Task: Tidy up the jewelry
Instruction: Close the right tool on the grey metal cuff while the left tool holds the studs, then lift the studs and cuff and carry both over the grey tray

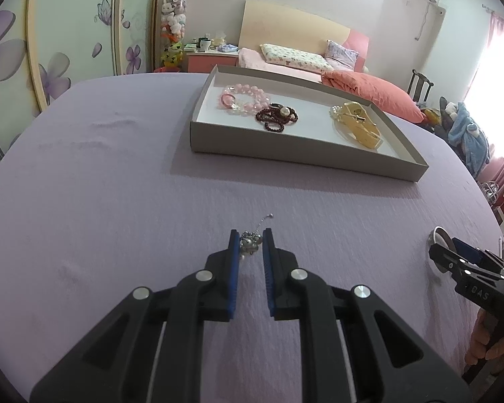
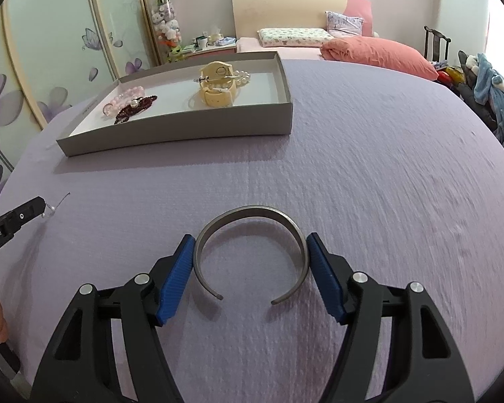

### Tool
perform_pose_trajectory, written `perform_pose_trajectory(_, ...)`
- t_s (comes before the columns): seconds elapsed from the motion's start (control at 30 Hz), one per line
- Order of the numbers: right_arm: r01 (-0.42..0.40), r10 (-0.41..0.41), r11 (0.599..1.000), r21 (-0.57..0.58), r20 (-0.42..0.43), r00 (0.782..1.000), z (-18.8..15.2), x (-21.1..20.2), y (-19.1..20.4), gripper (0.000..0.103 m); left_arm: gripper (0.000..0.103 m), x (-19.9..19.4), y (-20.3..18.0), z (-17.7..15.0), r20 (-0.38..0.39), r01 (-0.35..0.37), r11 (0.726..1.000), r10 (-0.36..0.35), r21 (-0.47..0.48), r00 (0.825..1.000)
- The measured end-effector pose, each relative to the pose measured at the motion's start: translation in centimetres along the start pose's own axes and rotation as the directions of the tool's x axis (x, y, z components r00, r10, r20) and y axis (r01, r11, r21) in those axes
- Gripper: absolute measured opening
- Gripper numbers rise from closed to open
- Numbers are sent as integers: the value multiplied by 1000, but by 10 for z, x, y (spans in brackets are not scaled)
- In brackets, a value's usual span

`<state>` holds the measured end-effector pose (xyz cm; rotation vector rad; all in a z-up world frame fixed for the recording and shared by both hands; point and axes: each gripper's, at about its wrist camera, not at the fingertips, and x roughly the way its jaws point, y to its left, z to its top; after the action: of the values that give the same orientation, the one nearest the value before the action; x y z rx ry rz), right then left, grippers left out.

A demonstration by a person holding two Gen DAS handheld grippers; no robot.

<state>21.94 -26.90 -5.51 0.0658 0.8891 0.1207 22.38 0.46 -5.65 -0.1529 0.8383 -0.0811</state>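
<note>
Lilac bedspread (image 1: 100, 184) stretches ahead of my left gripper (image 1: 251, 241), pinched narrow on a small silver chain (image 1: 250, 243); I should carry it level to the tray (image 1: 285, 154) beyond. Right gripper (image 2: 250, 255) brackets the metal cuff (image 2: 252, 248), pads touching its sides; I should squeeze evenly before lifting.

Lilac cloth (image 2: 369, 168); grey tray (image 1: 285, 149); pink beads (image 1: 248, 95); silver cuff (image 2: 252, 245); blue pads (image 2: 176, 285).
</note>
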Motion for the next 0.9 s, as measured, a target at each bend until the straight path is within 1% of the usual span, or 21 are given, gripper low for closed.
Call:
perform_pose_trajectory(0.23, -5, 5, 1000, -1, -1, 1000, -1, -1, 2, 67, 14, -1, -5, -3, -7, 17, 1000, -17, 7, 1000)
perform_pose_trajectory(0.37, -11, 11, 1000, 6, 17, 1000, 1, -4, 2, 67, 14, -4, -7, -3, 0, 28, 1000, -28, 12, 1000)
perform_pose_trajectory(0.47, -11, 11, 1000, 6, 60, 998, 3, -13, 3, 67, 14, -10, -7, -1, 19, 42, 999, -42, 14, 999)
perform_pose_trajectory(0.67, -11, 11, 1000, 1, 147, 989, 12, -30, 4, 67, 14, -29, -10, 8, 89, 57, 998, -59, 22, 994)
perform_pose_trajectory(0.73, -12, 12, 1000, -1, 163, 986, 13, -33, 6, 67, 14, -36, -11, 10, 112, 60, 998, -62, 28, 992)
perform_pose_trajectory(0.9, -24, 24, 1000, -3, 178, 984, 19, -35, 8, 67, 14, -44, -16, 13, 137, 71, 997, -75, 38, 988)
